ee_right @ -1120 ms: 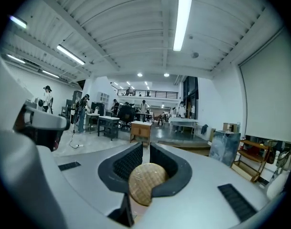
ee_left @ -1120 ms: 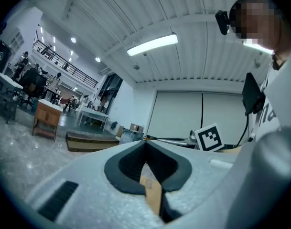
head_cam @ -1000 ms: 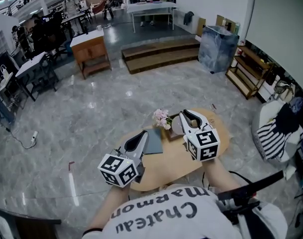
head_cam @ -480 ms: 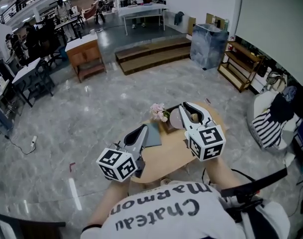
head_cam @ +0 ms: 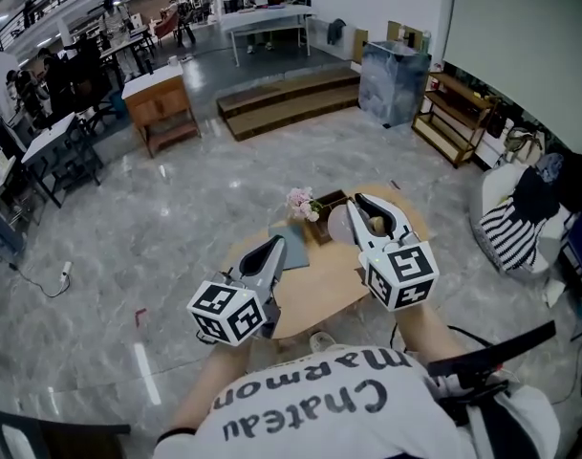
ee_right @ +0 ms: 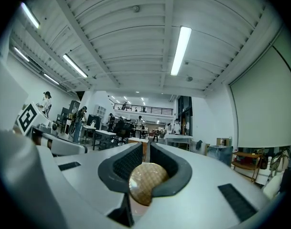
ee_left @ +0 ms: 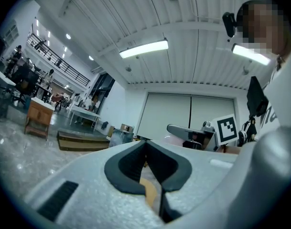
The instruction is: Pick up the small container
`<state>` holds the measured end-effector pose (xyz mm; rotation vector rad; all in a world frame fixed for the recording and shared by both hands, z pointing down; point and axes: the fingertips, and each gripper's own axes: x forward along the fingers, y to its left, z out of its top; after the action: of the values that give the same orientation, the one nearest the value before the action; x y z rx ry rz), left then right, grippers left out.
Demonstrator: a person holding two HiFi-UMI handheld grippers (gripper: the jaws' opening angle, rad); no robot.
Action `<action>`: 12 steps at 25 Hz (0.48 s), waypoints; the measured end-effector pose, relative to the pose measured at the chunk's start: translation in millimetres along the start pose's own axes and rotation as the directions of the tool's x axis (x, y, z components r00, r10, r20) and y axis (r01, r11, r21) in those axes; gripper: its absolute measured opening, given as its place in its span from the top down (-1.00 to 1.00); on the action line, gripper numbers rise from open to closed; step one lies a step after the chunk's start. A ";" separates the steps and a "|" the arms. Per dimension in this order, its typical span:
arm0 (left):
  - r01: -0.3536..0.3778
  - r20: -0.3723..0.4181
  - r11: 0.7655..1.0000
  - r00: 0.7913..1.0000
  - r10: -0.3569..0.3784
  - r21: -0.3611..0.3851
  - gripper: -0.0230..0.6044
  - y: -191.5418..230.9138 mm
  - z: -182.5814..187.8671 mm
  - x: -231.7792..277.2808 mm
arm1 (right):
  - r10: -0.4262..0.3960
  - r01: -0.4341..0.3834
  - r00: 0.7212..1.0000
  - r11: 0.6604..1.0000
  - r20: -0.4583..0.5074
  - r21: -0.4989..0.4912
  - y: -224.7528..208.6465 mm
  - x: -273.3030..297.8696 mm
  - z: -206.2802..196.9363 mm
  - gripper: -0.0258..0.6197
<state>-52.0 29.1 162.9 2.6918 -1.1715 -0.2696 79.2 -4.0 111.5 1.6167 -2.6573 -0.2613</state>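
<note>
The small container (head_cam: 375,225) is a round tan pot, seen end-on in the right gripper view (ee_right: 146,184). My right gripper (head_cam: 369,212) (ee_right: 146,147) is shut on it and holds it level, above the right part of the oval wooden table (head_cam: 324,293). My left gripper (head_cam: 274,248) (ee_left: 146,143) hangs over the table's left part, with its jaws meeting at the tip and nothing between them. The left gripper view also catches the right gripper (ee_left: 190,132) from the side.
On the table stand pink flowers (head_cam: 300,202), a dark tray (head_cam: 326,229) and a grey-blue mat (head_cam: 292,253). Marble floor surrounds it. Beyond are low steps (head_cam: 291,98), a wooden cabinet (head_cam: 157,103), a wrapped box (head_cam: 394,79) and a shelf (head_cam: 463,113). Striped cloth (head_cam: 515,235) lies at right.
Both grippers have risen and drawn away from the table, the right one carrying the small container. The table now looks smaller and farther below.
</note>
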 end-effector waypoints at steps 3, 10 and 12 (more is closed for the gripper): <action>0.008 0.005 1.000 1.000 -0.008 0.000 0.88 -6.3 -0.6 -2.9 | -0.009 0.009 1.000 1.000 0.006 0.000 0.1 -9.0 -1.0 0.75; 0.029 0.001 0.999 1.000 -0.029 0.015 0.88 -22.3 -2.5 -3.6 | -0.028 0.028 1.000 1.000 0.012 -0.005 -2.8 -26.4 0.8 0.75; 0.035 0.002 0.999 0.999 -0.035 0.020 0.88 -25.3 -1.8 -5.1 | -0.032 0.032 0.999 0.999 0.016 -0.005 -1.4 -30.3 2.4 0.75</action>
<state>-37.2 50.0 158.9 2.7324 -1.1340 -0.2678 94.3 22.4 111.0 1.6641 -2.6416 -0.2836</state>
